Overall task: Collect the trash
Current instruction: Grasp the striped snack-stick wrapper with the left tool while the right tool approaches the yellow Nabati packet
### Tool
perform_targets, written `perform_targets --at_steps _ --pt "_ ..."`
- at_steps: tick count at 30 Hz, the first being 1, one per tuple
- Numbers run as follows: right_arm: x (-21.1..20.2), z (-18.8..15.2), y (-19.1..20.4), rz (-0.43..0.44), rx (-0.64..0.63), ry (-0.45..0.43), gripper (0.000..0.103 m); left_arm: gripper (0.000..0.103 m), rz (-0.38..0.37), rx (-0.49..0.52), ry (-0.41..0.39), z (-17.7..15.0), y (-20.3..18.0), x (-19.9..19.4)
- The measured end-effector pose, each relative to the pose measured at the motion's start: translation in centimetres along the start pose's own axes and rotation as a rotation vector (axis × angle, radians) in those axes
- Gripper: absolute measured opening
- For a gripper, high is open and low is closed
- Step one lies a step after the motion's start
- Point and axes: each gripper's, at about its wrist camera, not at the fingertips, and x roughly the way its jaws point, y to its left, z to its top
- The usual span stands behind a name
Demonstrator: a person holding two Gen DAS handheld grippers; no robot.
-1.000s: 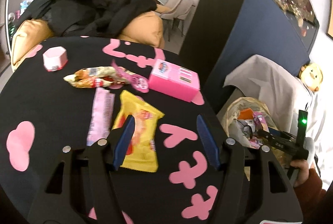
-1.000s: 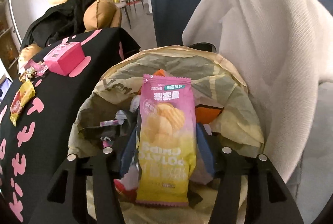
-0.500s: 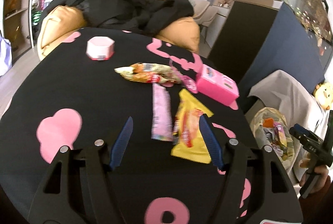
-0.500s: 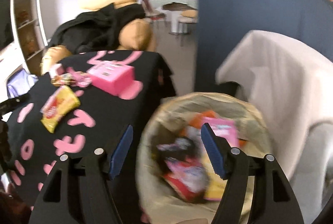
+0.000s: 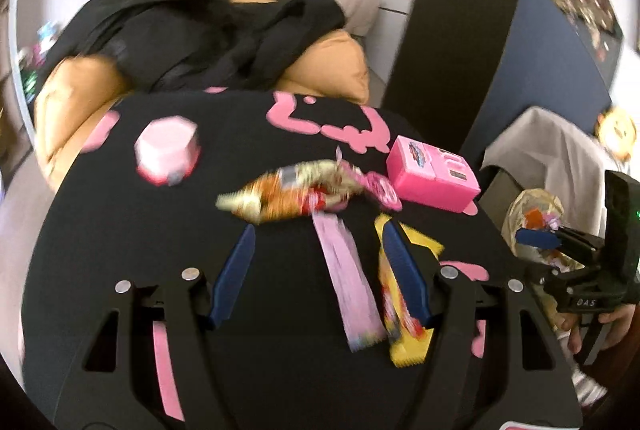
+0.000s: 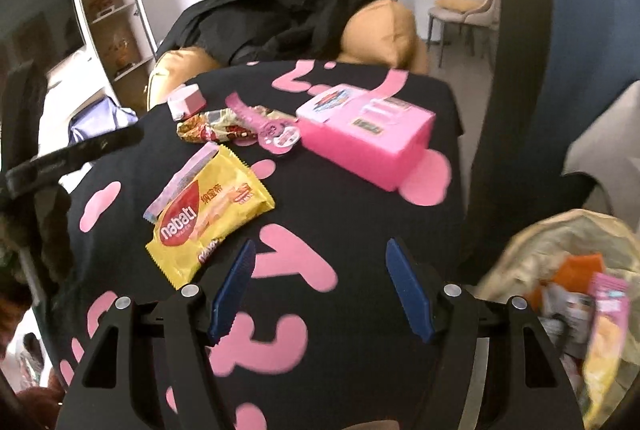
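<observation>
A yellow Nabati wrapper [image 6: 208,218] lies on the black table with pink shapes [image 6: 360,214]; it also shows in the left wrist view [image 5: 400,314]. A pale pink wrapper [image 5: 348,282] lies beside it. An orange-gold crumpled wrapper [image 5: 288,194] lies farther back. My left gripper [image 5: 320,258] is open and empty, with the pink wrapper between its fingers. My right gripper [image 6: 320,270] is open and empty over the table's near edge. The lined trash bin [image 6: 560,270] holds several wrappers at the right.
A pink toy box [image 6: 364,134], a pink watch [image 6: 272,126] and a small pink-white tub [image 5: 168,150] sit on the table. A tan sofa with black clothes [image 5: 200,30] stands behind. A white cloth [image 5: 560,150] drapes a seat beyond the bin.
My right gripper let the pink-yellow chips packet drop into the bin and swung left over the table. My left gripper moved in toward the pink wrapper.
</observation>
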Motion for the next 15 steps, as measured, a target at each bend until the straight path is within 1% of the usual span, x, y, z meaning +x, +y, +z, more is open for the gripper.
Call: perform_targets --at_steps 2,4,7,8,10,12,15 --pt "0.9 0.4 -0.1 0.008 0.001 0.007 0.064 0.063 -0.020 0.069 0.019 1.4 0.2 1.8" --pt "1.4 0.8 -0.2 0.002 -0.005 0.011 0.064 0.063 -0.009 0.113 0.052 2.9 0.8 4.1" --pt "1.9 1.2 -0.6 0.001 0.004 0.024 0.064 0.063 -0.001 0.098 0.128 4.6 2.2 7.7" --pt "2.1 1.3 -0.7 -0.001 0.009 0.032 0.064 0.062 -0.007 0.090 0.173 4.9 2.6 9.1" --pt "2.6 1.5 -0.9 0.001 0.013 0.047 0.064 0.053 0.005 0.078 0.237 5.1 3.1 10.9" --pt "2.8 1.5 -0.9 0.010 0.016 0.056 0.064 0.047 -0.009 0.061 0.275 4.9 3.3 11.9" --pt "3.2 1.5 -0.9 0.030 0.030 0.065 0.064 0.037 0.001 0.071 0.267 4.2 2.7 10.9"
